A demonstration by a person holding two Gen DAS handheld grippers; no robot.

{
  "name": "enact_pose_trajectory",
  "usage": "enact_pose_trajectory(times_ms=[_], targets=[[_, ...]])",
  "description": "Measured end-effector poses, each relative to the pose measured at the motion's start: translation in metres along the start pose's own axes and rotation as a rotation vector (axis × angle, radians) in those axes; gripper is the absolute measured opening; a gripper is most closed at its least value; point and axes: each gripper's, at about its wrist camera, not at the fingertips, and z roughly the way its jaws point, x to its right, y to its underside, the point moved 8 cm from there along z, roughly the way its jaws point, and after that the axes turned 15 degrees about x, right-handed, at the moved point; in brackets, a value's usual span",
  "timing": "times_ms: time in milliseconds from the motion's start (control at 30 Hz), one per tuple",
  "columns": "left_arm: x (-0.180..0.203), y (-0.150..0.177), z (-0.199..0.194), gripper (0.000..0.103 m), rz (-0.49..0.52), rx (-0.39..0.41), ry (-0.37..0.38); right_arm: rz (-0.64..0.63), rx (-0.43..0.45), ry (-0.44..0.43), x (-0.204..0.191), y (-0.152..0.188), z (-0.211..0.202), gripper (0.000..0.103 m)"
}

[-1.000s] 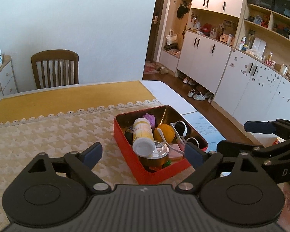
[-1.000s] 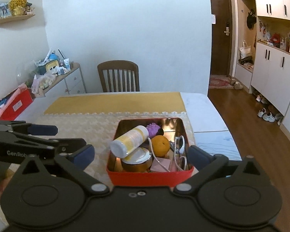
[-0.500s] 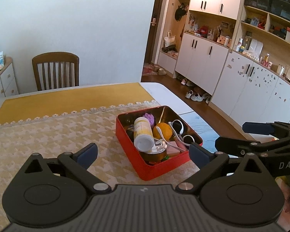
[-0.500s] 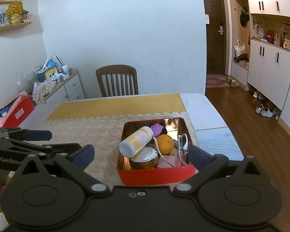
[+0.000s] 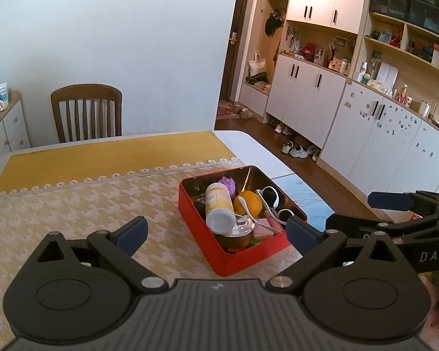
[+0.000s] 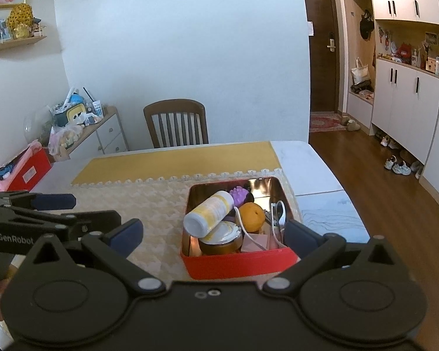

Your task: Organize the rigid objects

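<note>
My left gripper [image 5: 216, 231] has just finished spreading wide, empty; my right gripper [image 6: 213, 231] gapes too, holding nothing. The tin [image 5: 240, 259] sits just ahead of both. Atop its pile the bottle [image 5: 218, 207] lies tilted: light, stiff, probably slick. I'd pinch it mid-body.

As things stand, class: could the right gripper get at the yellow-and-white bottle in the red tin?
Probably yes. The right gripper is open and empty, just short of the red tin, and the bottle lies on top of the other items with nothing covering it.
</note>
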Motion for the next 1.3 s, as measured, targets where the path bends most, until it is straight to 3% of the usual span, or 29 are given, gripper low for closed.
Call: enact_pose_trajectory(times_ms=[1300], targets=[[0.0071, -0.0004, -0.0016, 0.101, 0.017, 0.007, -0.017, 0.017, -0.009, 0.022, 0.0032, 0.0002, -0.0046, 0.103]])
